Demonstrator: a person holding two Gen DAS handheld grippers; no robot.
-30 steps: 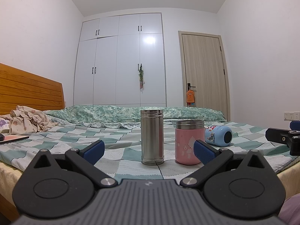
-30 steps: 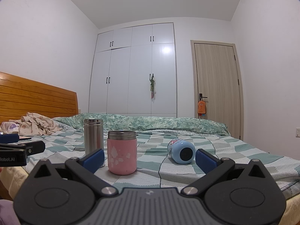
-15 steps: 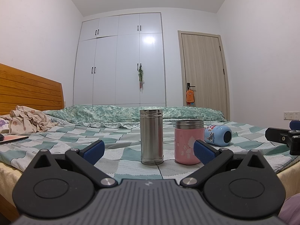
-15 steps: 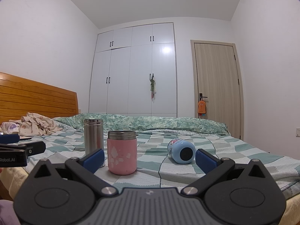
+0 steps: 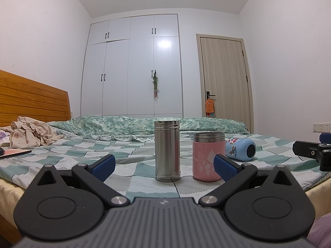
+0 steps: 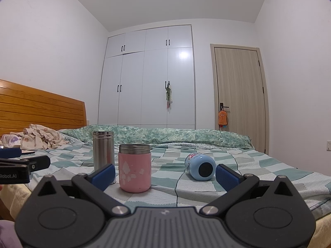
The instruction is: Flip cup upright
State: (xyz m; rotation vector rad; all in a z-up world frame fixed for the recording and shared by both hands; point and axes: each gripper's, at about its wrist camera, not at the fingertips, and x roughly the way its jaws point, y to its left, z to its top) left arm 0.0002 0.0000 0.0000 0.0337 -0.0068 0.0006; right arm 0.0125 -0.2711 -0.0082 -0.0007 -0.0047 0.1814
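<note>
A light blue cup [image 6: 199,168] lies on its side on the checked bedspread, its dark end facing me; it also shows in the left wrist view [image 5: 241,149]. A pink cup [image 6: 134,168] and a taller steel cup [image 6: 103,150] stand upright to its left, also seen as the pink cup [image 5: 207,156] and the steel cup [image 5: 167,150]. My right gripper [image 6: 165,175] is open and empty, in front of the bed edge, the blue cup just inside its right finger. My left gripper [image 5: 163,165] is open and empty, facing the two upright cups.
The checked bedspread [image 6: 258,171] covers the bed. A rolled green quilt [image 5: 144,125] lies behind the cups. Crumpled clothes [image 5: 29,133] and a flat book [image 5: 14,152] lie at the left by the wooden headboard [image 6: 41,111]. Wardrobe and door stand beyond.
Almost nothing has moved. The left wrist view has shifted very slightly, so the cups sit a touch lower and left in it.
</note>
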